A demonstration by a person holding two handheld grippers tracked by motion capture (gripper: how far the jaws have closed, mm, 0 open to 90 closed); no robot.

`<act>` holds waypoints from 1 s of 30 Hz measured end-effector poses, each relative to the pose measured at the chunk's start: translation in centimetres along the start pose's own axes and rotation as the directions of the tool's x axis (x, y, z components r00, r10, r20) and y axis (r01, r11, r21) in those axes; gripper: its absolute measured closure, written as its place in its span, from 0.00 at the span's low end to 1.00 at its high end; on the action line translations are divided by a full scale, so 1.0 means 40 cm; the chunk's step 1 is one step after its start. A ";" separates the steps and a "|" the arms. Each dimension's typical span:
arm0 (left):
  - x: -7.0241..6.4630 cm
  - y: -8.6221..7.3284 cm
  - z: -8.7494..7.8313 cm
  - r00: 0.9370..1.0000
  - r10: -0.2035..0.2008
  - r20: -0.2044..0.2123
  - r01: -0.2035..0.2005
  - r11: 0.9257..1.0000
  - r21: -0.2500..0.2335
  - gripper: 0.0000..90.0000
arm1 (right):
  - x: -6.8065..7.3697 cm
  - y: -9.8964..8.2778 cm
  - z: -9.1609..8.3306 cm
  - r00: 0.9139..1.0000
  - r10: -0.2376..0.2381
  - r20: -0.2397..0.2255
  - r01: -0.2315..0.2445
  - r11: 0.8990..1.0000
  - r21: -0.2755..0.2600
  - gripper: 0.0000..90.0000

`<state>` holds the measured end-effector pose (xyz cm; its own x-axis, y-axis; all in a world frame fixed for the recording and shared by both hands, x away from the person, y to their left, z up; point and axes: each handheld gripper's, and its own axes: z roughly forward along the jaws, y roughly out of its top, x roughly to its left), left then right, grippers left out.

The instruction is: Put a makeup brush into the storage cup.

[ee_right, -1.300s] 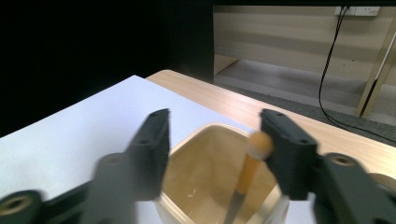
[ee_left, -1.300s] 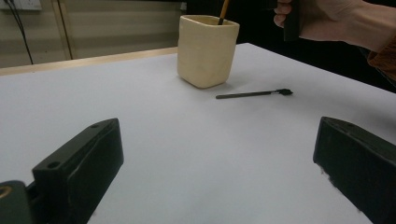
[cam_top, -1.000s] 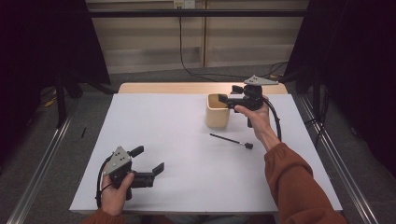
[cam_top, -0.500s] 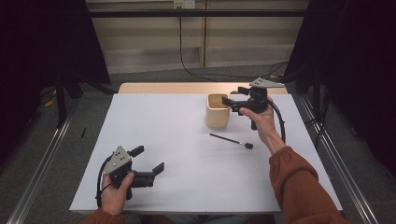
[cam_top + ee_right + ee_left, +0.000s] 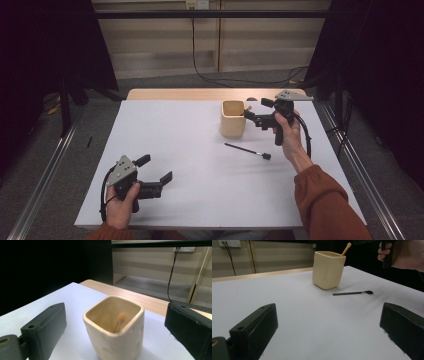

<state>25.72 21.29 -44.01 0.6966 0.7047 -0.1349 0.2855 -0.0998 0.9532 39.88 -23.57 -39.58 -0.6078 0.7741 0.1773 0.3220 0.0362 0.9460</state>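
Right gripper view: we find the right gripper (image 5: pixel 116 322) wide open, empty, a cup (image 5: pixel 114 327) with a stick (image 5: pixel 120 321) inside just ahead; left gripper (image 5: pixel 156 169) likewise open, empty.

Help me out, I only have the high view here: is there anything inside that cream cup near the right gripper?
Observer: Yes. The right gripper view looks down into the cup and shows one tan stick with a rounded tip leaning inside.
Operator: Is the right gripper holding anything?
Observer: No. Its jaws stand wide apart on either side of the cup, with nothing between them but the cup farther off.
Operator: And the black brush on the table, does it touch the cup?
Observer: No. In the left gripper view the brush lies flat on the white surface with a clear gap to the cup's base.
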 end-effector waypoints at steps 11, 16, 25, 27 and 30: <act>0.000 0.000 0.003 1.000 0.004 0.000 -0.004 1.000 0.003 0.02 | 0.003 -0.013 -0.054 1.000 -0.019 0.012 0.019 0.999 -0.030 0.03; 0.000 0.000 0.003 1.000 0.005 -0.004 -0.005 1.000 0.003 0.02 | 0.014 -0.024 -0.073 0.999 -0.043 0.032 0.044 0.998 -0.038 0.05; 0.004 0.000 0.001 1.000 0.002 -0.005 -0.002 1.000 0.002 0.02 | 0.024 -0.027 -0.123 0.997 -0.058 0.054 0.060 0.997 -0.048 0.05; 0.004 0.000 0.000 1.000 0.000 -0.009 0.000 1.000 0.003 0.02 | 0.028 -0.034 -0.133 0.997 -0.053 0.048 0.055 0.997 -0.044 0.05; 0.004 0.001 -0.002 1.000 0.005 -0.013 -0.005 1.000 0.002 0.02 | 0.036 -0.042 -0.148 0.998 -0.052 0.048 0.055 0.997 -0.056 0.05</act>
<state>25.80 21.47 -43.97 0.6896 0.7131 -0.1265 0.2834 -0.1049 0.9533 34.15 -26.25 -39.29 -0.5883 0.8005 0.1147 0.2472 0.0429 0.9680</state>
